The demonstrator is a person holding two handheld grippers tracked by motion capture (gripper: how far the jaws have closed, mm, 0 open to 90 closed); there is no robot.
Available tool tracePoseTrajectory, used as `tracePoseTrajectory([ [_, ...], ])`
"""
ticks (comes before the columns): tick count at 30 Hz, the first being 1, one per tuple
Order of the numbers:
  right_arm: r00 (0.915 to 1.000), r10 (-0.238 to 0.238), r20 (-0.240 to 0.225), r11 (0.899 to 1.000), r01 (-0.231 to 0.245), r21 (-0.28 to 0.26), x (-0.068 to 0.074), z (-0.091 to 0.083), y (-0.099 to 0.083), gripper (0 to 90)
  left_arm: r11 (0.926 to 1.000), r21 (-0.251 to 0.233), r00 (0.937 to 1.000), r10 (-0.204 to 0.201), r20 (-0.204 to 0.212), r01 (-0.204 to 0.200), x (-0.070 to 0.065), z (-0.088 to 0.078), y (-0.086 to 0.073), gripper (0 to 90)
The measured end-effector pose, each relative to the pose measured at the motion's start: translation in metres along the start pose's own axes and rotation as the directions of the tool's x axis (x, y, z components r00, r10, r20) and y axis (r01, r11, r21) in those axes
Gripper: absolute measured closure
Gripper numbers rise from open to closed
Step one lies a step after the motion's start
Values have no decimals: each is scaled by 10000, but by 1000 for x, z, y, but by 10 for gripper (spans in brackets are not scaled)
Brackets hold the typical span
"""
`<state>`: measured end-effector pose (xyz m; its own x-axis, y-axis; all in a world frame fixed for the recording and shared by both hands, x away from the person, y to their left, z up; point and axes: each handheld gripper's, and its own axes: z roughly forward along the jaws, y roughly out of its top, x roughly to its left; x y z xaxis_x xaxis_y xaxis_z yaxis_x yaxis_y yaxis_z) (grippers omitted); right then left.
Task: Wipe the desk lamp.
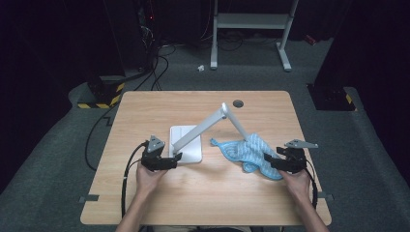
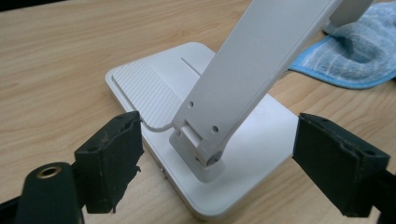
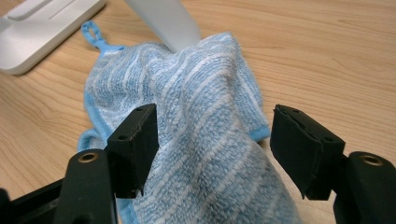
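On the pale wood-grain counter [image 1: 145, 111], the left tongs [image 2: 217, 158] stand wide, their black pads apart from the hinge of the white plastic desk lamp [image 1: 203, 130] between them. Its flat, rounded-square base [image 2: 154, 93] carries a ribbed panel; the stiff slab-like arm rises from the base up and right, then folds down toward the cloth. The blue-and-white striped terry cloth [image 3: 201, 116], crumpled and soft, lies with its length running lamp-to-right. The right tongs [image 3: 212, 144] gape wide around its near fold, not gripping it.
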<state>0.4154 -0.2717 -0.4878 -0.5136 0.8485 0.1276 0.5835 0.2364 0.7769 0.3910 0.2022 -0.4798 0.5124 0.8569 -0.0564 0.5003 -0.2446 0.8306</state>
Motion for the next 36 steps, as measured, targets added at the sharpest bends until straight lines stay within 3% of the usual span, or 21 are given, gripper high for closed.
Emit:
tracePoseTrajectory([
  [4,9999,131,65,9997,-130,-202,-2,-6,-3,330,9998,20,9998,-175,38,175,5,-5,-4,162],
  [8,9995,277,163,9991,-272,-330,-6,-11,-4,352,9979,-105,9980,-633,-49,632,12,-13,-13,170],
  [11,9974,561,453,9969,-535,-570,-12,-20,-9,417,9966,-165,9953,-809,-531,801,18,-22,-21,190],
  [16,9932,825,820,9950,-775,-624,-22,-28,-18,484,9905,-65,9872,-1374,-811,1373,30,-28,-34,189],
  [20,9897,1011,1012,9938,-957,-572,-27,-32,-25,496,9892,-2,9839,-1455,-1039,1463,33,-34,-42,187],
  [24,9879,997,1186,9941,-939,-539,-28,-33,-28,494,9895,138,9820,-1411,-1256,1440,37,-36,-47,187],
  [26,9843,803,1574,9965,-759,-340,-26,-32,-29,486,9873,206,9793,-1537,-1320,1577,40,-36,-51,187],
  [28,9815,600,1820,9982,-586,-130,-26,-30,-31,478,9831,430,9726,-1692,-1594,1781,44,-34,-55,187],
  [29,9815,600,1820,9982,-586,-130,-26,-30,-31,478,9831,430,9726,-1692,-1594,1781,44,-34,-55,187],
  [31,9769,703,2016,9974,-715,-9,-30,-28,-35,475,9793,487,9658,-1845,-1823,1963,46,-33,-60,190],
  [35,9729,782,2178,9967,-815,62,-33,-27,-40,473,9779,658,9636,-1822,-1955,1982,47,-30,-63,190],
  [36,9677,581,2452,9974,-666,265,-34,-24,-42,470,9780,724,9631,-1779,-2020,1959,48,-29,-65,190],
])
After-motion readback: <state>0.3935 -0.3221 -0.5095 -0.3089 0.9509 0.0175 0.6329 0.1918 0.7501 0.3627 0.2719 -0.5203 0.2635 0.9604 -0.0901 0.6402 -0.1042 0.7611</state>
